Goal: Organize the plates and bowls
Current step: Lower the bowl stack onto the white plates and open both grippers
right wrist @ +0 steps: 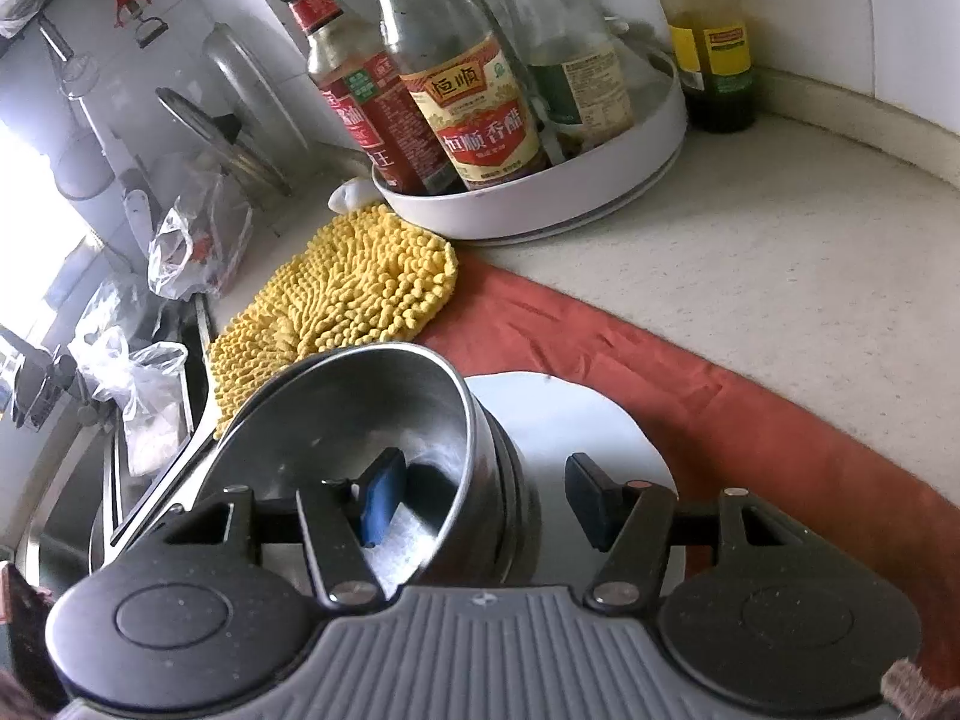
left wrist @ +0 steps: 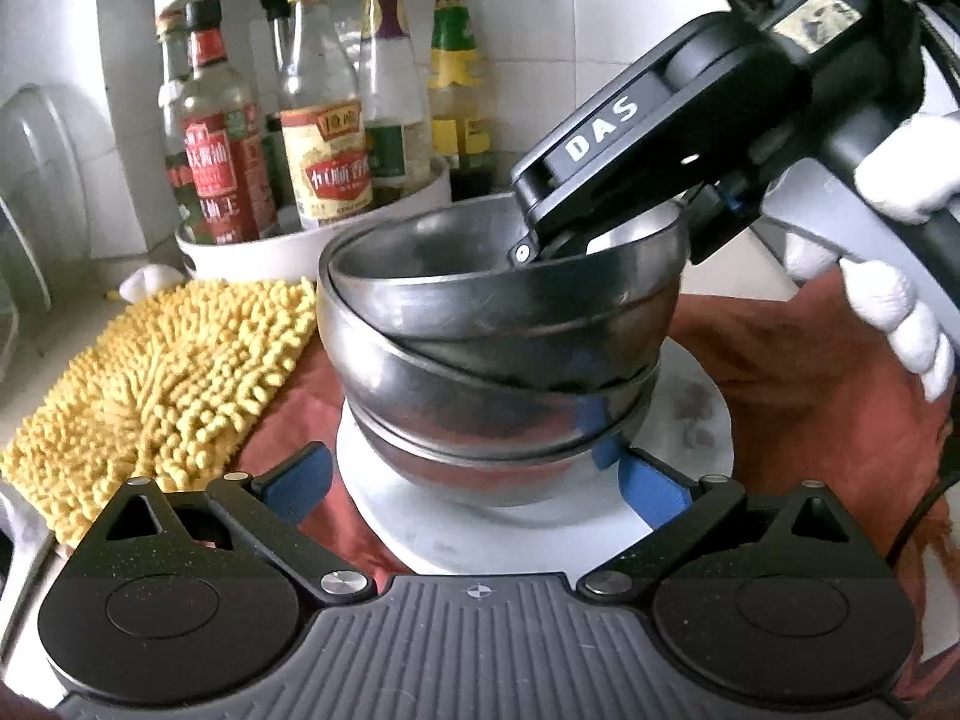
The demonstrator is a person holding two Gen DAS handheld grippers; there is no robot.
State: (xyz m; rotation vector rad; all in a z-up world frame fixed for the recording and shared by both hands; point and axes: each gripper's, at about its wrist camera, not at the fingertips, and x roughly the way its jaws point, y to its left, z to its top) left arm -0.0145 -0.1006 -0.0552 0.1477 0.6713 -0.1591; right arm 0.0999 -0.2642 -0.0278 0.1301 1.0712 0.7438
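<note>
Pale speckled counter (right wrist: 780,252) is being covered in part by a red cloth (right wrist: 690,372). A white plate (left wrist: 420,516) is lying on that cloth. A stack of steel bowls (left wrist: 492,372) is being carried by the plate, the top bowl (right wrist: 360,414) sitting tilted in the one beneath.

A yellow chenille mitt (left wrist: 162,372) is lying just beside the stack. A white round tray (right wrist: 540,198) of sauce bottles (left wrist: 324,138) is standing behind it.

Right gripper (right wrist: 486,498) is being held by a white-gloved hand (left wrist: 888,294); its jaws are standing apart, straddling the top bowl's rim, one blue pad (right wrist: 381,498) inside the bowl, the other outside over the plate; no clamping is seen.

Left gripper (left wrist: 474,492) is being held low before the stack, jaws apart, pads at either side of the bottom bowl; contact cannot be told.
</note>
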